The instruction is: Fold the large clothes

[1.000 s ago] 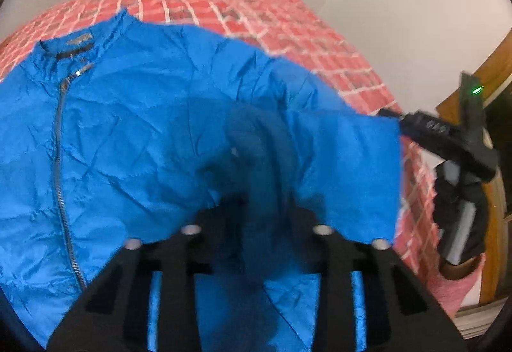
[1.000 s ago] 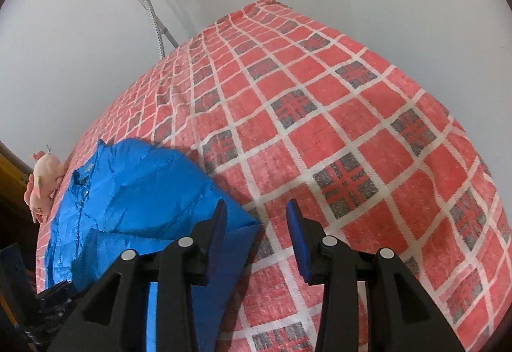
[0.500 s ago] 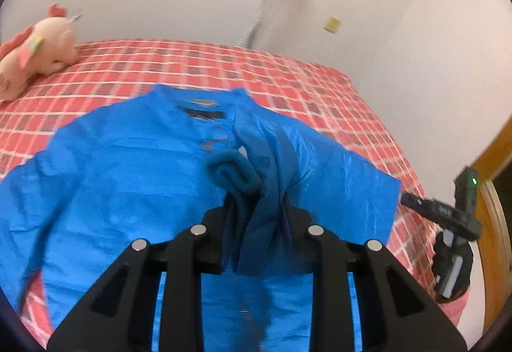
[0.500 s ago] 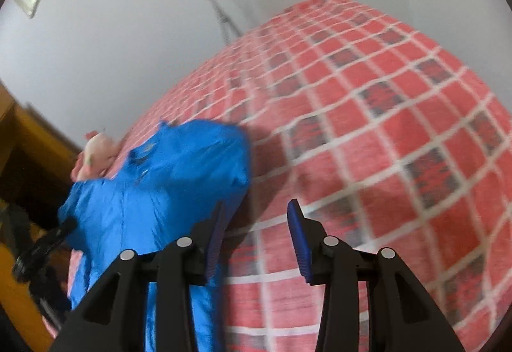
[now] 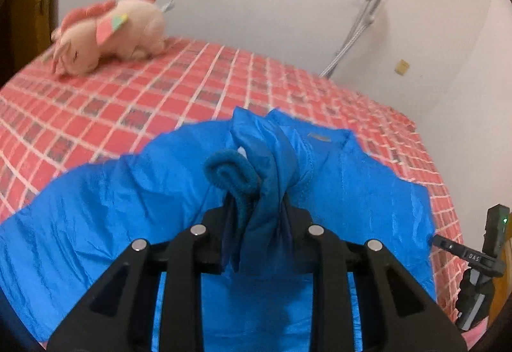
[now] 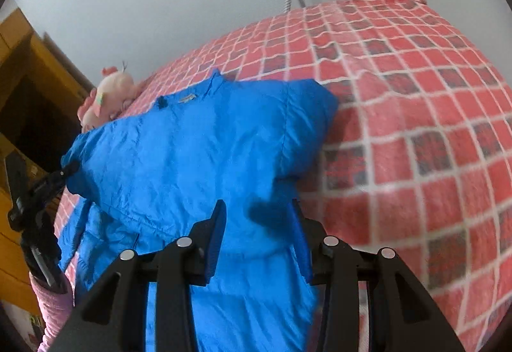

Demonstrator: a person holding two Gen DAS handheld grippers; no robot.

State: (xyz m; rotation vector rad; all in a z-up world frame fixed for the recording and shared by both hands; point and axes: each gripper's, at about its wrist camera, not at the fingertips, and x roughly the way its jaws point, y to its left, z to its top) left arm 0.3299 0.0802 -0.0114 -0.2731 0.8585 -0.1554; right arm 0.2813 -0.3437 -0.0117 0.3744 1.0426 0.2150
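Only left gripper (image 5: 256,217) view shows jacket (image 5: 96,208) pinched.

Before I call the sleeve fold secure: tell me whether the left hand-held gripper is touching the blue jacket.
Touching. In the left wrist view, the left hand-held gripper has a bunched wad of the blue jacket squeezed between its two fingers.
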